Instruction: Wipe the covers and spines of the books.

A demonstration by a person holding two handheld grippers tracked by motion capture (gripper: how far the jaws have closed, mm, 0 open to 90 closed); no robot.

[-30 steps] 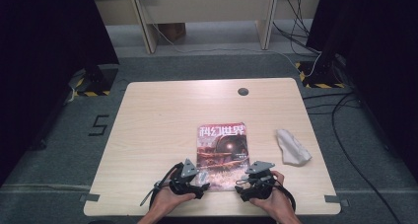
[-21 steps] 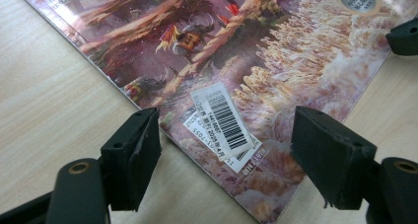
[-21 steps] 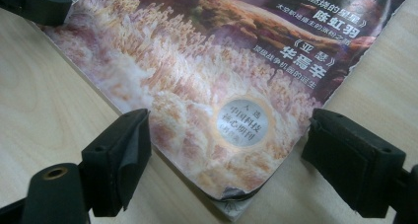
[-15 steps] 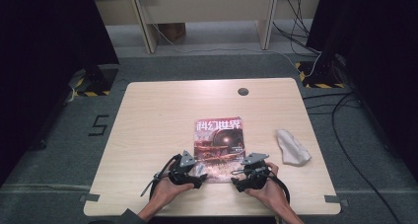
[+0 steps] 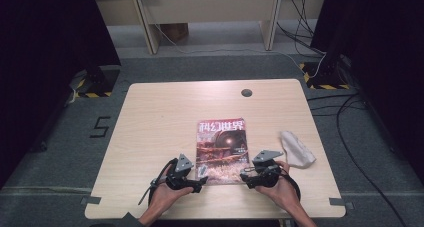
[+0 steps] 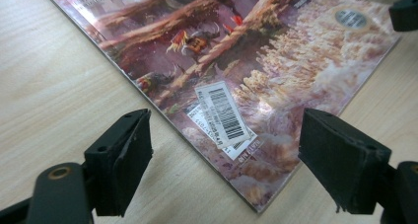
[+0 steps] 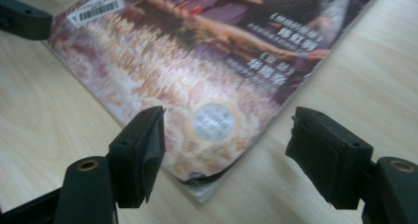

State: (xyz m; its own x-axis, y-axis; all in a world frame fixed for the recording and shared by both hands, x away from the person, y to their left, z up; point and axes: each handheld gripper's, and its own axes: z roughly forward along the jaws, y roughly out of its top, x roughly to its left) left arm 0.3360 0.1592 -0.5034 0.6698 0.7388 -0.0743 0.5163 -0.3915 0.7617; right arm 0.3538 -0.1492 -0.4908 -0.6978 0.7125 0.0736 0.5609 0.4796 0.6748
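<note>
Magazine [image 5: 222,149] has slid nearer you; left tool [image 5: 199,179] just widening, right tool [image 5: 243,176] narrowing, both released at its near corners.

We find the magazine [image 6: 236,51] cut off by the top edge in both gripper views, its small print [image 7: 291,39] too blurred to read.

Bare counter [image 5: 160,117] lies open to the left of and beyond the magazine [image 5: 222,147], giving a tool free passage there. On the right, a crumpled white cloth [image 5: 296,148] sits near the magazine's edge, narrowing that lane. A small dark grommet [image 5: 246,92] sits flush near the far edge.
</note>
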